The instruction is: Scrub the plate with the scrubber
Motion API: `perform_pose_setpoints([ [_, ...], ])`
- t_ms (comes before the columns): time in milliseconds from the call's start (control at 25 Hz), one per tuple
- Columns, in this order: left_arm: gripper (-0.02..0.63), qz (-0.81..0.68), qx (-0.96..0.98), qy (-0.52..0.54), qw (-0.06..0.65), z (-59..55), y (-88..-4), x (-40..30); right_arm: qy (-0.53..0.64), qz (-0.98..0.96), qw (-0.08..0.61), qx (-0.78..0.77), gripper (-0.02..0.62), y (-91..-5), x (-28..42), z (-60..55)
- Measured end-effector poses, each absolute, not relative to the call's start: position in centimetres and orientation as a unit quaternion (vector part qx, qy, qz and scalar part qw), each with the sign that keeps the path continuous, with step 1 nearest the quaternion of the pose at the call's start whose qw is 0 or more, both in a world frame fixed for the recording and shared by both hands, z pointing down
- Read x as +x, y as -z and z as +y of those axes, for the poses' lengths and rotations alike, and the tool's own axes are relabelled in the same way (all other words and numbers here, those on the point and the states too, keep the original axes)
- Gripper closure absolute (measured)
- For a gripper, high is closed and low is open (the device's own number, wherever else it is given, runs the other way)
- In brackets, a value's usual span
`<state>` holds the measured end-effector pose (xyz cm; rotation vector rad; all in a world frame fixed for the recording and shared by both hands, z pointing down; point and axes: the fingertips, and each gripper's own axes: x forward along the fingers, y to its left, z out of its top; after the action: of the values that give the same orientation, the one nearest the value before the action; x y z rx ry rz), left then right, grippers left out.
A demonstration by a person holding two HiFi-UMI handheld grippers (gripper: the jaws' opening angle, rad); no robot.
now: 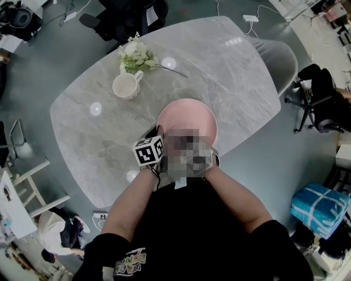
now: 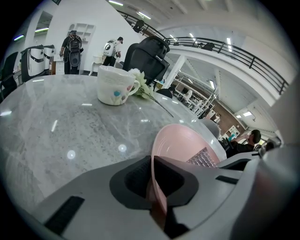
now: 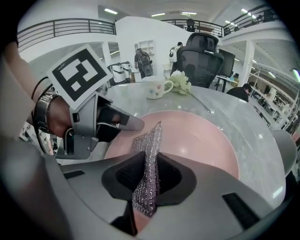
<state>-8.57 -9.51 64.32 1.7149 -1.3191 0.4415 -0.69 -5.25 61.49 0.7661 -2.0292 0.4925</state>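
Observation:
A pink plate (image 1: 186, 119) lies on the grey marble table near its front edge. My left gripper (image 2: 152, 187) is shut on the plate's near left rim (image 2: 157, 178), which stands edge-on between the jaws. My right gripper (image 3: 147, 183) is shut on a silvery mesh scrubber (image 3: 147, 161), whose free end rests on the plate's (image 3: 197, 140) inner surface close to the left gripper (image 3: 101, 124). In the head view a mosaic patch hides the right gripper; the left gripper's marker cube (image 1: 149, 150) shows at the plate's left edge. The scrubber (image 2: 204, 157) also peeks over the plate in the left gripper view.
A cream mug (image 1: 126, 85) and a white flower sprig (image 1: 137, 56) sit at the far side of the table (image 1: 98, 137). A grey chair (image 1: 282, 60) stands to the right, a black office chair (image 1: 129, 16) beyond the table. People stand and sit in the background.

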Motion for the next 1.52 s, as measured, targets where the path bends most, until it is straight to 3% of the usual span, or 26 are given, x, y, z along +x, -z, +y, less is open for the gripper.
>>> perform_pose_setpoints([
  [400, 0.575, -0.525, 0.692, -0.163, 0.468, -9.4, -64.2, -8.6, -0.243, -0.82, 0.391, 0.339, 0.52, -61.1, -2.0, -8.7],
  [800, 0.577, -0.529, 0.691, -0.164, 0.465, -9.3, -64.3, -8.8, -0.171, -0.806, 0.461, 0.33, 0.516, -62.5, -0.4, -10.8],
  [1520, 0.577, -0.533, 0.688, -0.169, 0.463, -9.4, -64.3, -8.8, -0.081, -0.754, 0.509, 0.407, 0.517, -61.7, 7.5, -15.6],
])
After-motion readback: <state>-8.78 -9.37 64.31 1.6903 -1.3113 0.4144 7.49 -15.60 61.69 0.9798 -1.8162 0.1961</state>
